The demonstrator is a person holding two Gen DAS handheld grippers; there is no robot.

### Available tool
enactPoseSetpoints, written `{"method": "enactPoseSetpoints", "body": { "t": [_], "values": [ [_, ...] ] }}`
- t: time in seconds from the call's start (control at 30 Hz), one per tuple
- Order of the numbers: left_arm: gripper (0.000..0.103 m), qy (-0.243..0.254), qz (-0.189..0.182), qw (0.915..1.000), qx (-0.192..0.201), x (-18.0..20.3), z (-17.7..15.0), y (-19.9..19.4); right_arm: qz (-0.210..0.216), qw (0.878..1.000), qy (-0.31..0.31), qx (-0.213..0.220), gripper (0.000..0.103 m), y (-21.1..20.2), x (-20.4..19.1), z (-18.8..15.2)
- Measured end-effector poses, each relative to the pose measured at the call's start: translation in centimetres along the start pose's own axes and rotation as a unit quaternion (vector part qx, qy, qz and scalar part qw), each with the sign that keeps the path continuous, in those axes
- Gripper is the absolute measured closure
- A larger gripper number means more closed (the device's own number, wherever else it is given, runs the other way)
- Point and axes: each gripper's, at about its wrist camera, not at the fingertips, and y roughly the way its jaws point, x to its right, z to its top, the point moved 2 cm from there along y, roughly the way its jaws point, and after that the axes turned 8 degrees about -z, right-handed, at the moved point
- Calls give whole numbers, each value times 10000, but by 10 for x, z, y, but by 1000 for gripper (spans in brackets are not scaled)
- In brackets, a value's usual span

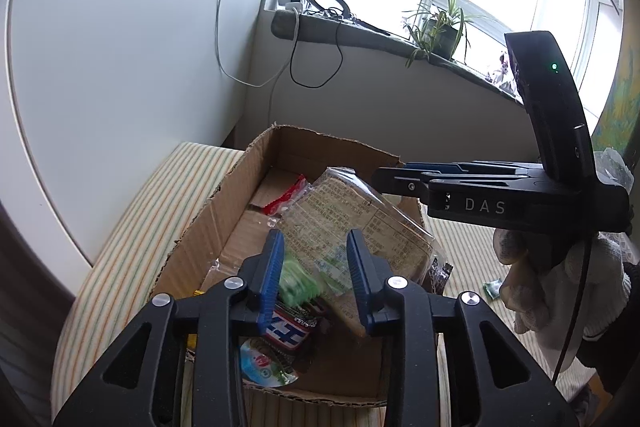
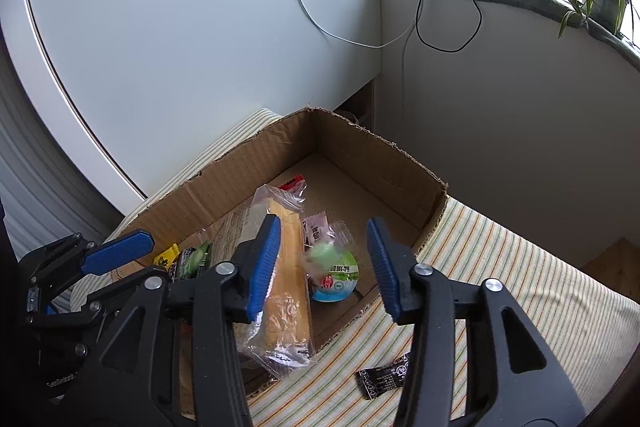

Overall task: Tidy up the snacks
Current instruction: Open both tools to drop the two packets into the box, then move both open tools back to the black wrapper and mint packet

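From the left wrist view, the left tongs [image 1: 316, 277] stand apart over the open cardboard box [image 1: 224, 211], pads gripping nothing. A small green packet [image 1: 298, 285], blurred, sits between the blue pads close to the left one; whether it touches cannot be told. At 12 o'clock from the tongs lies the bread packet [image 1: 356, 223], a flat clear wrapper with printed text over a tan slab, tilted across the box. Behind it at 11 o'clock a red wrapper [image 1: 286, 197] peeks out. Below the pads, at 6 o'clock, are a dark bar with white and blue lettering [image 1: 290, 333] and a round cup with a blue-and-white lid [image 1: 266, 365]. At 2 o'clock the right tongs [image 1: 394, 183] reach in from the right over the box's far corner, held by a gloved hand [image 1: 560, 279]. The box rests on a striped cushion [image 1: 132, 227]; a small green wrapper [image 1: 492, 289] lies on it at 3 o'clock.

From the right wrist view, the right tongs [image 2: 324, 263] are apart, gripping nothing, above the same box [image 2: 248, 163]. A blurred green packet [image 2: 326, 255] is between the pads, touching neither. Just under it sits the round cup [image 2: 336, 277]. The bread packet [image 2: 286, 267] runs lengthwise beside the left pad, its near end overhanging the box's near wall. A small pink-white sachet [image 2: 316, 229] lies at 12 o'clock. The left tongs [image 2: 116, 257] are at 9 o'clock over yellow and green wrappers [image 2: 182, 261]. A black sachet [image 2: 384, 377] lies outside on the cushion [image 2: 500, 267] at 5 o'clock.
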Motion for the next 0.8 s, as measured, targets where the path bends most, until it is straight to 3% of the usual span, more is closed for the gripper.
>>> {"method": "enactPoseSetpoints", "body": {
  "t": [0.07,0.13,0.3,0.4,0.8],
  "values": [
    [70,-8,11,10000,1,0,0,0,7,10000,-19,29,47,-1,0,0],
    [67,-17,13,10000,-1,-1,0,0,-25,10000,-43,65,38,-3,-1,0],
    [58,-32,38,10000,21,-1,1,0,-77,9999,-19,115,35,-7,-1,1],
    [56,-32,35,10000,41,0,1,-2,-81,9998,37,184,21,-10,1,-1],
    [56,128,-115,9998,100,22,5,-2,-236,9987,277,364,21,-54,39,-22]
  ]
}}
